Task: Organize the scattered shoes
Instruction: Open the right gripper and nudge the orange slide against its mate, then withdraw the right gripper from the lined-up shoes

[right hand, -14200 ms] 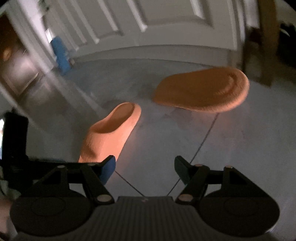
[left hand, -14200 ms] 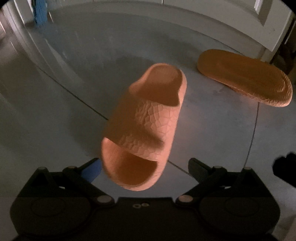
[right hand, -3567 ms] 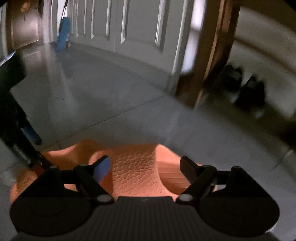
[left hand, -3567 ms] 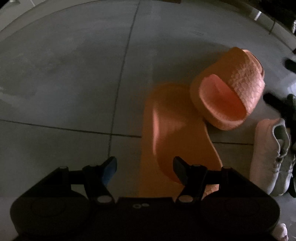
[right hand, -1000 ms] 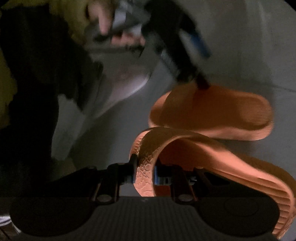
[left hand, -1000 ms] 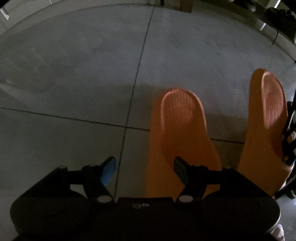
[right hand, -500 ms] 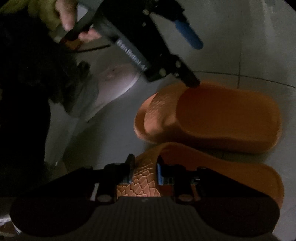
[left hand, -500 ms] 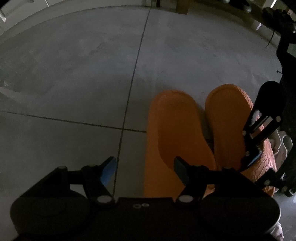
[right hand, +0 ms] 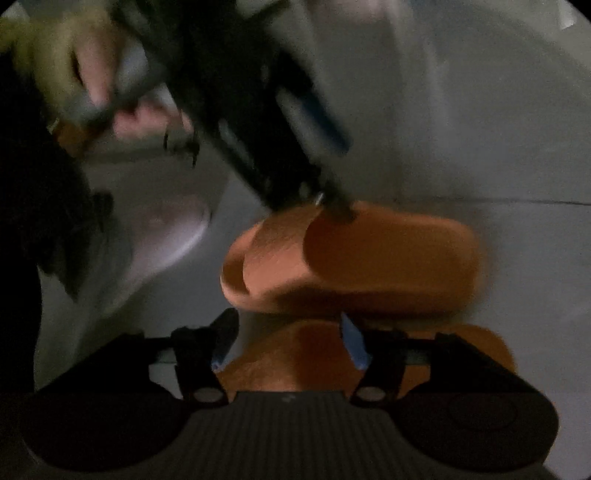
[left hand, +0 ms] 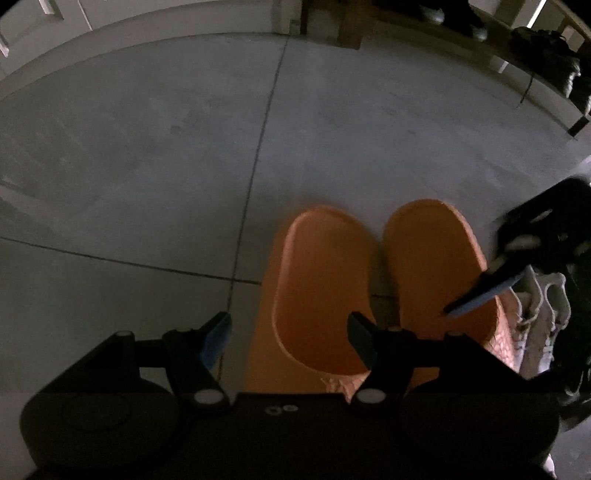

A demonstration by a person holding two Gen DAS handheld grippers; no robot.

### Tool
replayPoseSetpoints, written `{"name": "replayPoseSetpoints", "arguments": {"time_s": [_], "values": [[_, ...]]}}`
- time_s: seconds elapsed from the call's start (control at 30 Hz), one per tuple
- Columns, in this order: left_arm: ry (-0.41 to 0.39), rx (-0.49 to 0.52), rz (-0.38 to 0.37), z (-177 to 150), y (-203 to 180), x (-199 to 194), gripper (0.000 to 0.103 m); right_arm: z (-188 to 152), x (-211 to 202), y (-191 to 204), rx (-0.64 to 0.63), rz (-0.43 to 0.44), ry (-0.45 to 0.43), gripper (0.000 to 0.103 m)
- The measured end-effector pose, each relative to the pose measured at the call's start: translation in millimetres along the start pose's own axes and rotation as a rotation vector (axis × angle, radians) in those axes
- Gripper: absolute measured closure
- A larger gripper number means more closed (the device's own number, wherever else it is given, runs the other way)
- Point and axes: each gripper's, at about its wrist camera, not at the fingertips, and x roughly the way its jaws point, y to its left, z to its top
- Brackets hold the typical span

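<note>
Release step: right tool (right hand: 288, 343), jaws opening astride but off the right slide (left hand: 439, 266), set beside its mate (left hand: 321, 288) on the floor (left hand: 147, 166); left tool (left hand: 288, 332) open, empty; next, withdrawal upward.

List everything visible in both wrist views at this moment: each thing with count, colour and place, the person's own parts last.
Slides: two, orange, side by side on the floor, the second to its right.
Sneakers: white or pale grey, count unclear, at the right of the slides.
Dark shoes: several, black, on a low shelf along the far wall.
Floor: grey tiles with thin seams.
Door: white, panelled, far left.
Left gripper: black, blue pads, open over the left slide.
Right gripper: black, jaws opening, above the right slide's strap.
Hand: one, on the left gripper's handle.
</note>
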Motion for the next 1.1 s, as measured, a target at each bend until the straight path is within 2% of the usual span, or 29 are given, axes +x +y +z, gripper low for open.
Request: {"name": "replayPoseSetpoints", "arguments": {"time_s": [0.07,0.13,0.2,0.23,0.27,0.33,0.4,0.47,0.57,0.67,0.8,0.93,1.1], "values": [[-0.004,0.017,-0.007,1,-4,-1,0.034,-7,-20,5,0.047,-0.052,-0.058,0.029],[-0.014,0.038,-0.013,2,-9,-4,0.034,-36,-60,27,0.165,-0.189,-0.164,0.028],[-0.025,0.065,-0.018,0,-16,-7,0.034,-59,-75,56,0.233,-0.299,-0.208,0.028],[-0.03,0.08,-0.021,-1,-22,-9,0.034,-71,-79,73,0.266,-0.361,-0.227,0.023],[-0.031,0.086,-0.023,-1,-25,-10,0.034,-82,-83,89,0.298,-0.423,-0.243,0.014],[-0.002,0.089,-0.045,-6,-37,-9,0.034,-91,-84,107,0.355,-0.523,-0.26,0.01],[0.03,0.097,-0.081,-12,-52,-9,0.033,-119,-66,156,0.451,-0.692,-0.293,0.01],[0.047,0.119,-0.088,-18,-71,-8,0.033,-130,-52,183,0.515,-0.782,-0.344,0.01],[0.071,0.162,-0.054,-29,-98,-4,0.033,-132,-46,191,0.639,-0.855,-0.35,0.01],[0.09,0.161,-0.042,-38,-116,1,0.033,-133,-48,179,0.743,-0.926,-0.306,0.01],[0.066,0.201,0.005,-48,-135,4,0.033,-140,-56,176,0.851,-1.035,-0.309,0.01],[0.029,0.214,0.013,-47,-136,0,0.033,-151,-58,181,0.885,-1.058,-0.315,0.01],[0.044,0.188,0.017,-47,-133,2,0.033,-153,-57,174,0.891,-1.039,-0.307,0.01]]}}
